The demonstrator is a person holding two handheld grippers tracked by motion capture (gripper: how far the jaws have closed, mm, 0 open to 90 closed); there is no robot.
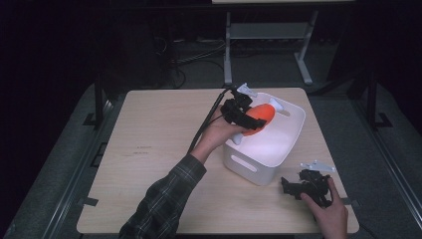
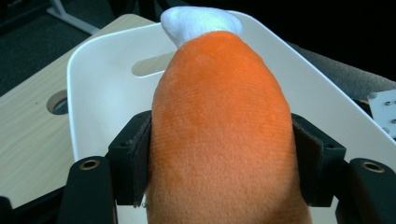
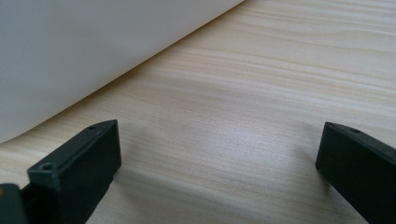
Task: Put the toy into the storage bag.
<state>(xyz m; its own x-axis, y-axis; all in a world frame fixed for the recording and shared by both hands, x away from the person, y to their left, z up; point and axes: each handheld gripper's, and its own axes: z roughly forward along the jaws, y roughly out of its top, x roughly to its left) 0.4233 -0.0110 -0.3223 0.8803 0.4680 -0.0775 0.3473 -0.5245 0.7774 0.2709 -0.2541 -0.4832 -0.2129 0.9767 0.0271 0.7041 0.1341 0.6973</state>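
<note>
You see a light wooden bench (image 1: 164, 149) on a grey floor (image 1: 268, 64), with a metal stand (image 1: 268, 35) behind it.

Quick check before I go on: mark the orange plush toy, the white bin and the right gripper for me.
orange plush toy (image 2: 219, 135): left gripper view, middle of its orange body.
white bin (image 1: 249, 164): high view, near side wall by the handle slot.
right gripper (image 1: 290, 187): high view, midway between its fingertips.

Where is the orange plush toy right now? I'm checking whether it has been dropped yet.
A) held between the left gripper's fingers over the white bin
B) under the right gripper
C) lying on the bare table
A: the left gripper clamps the orange plush toy between its fingers above the white bin.
</note>
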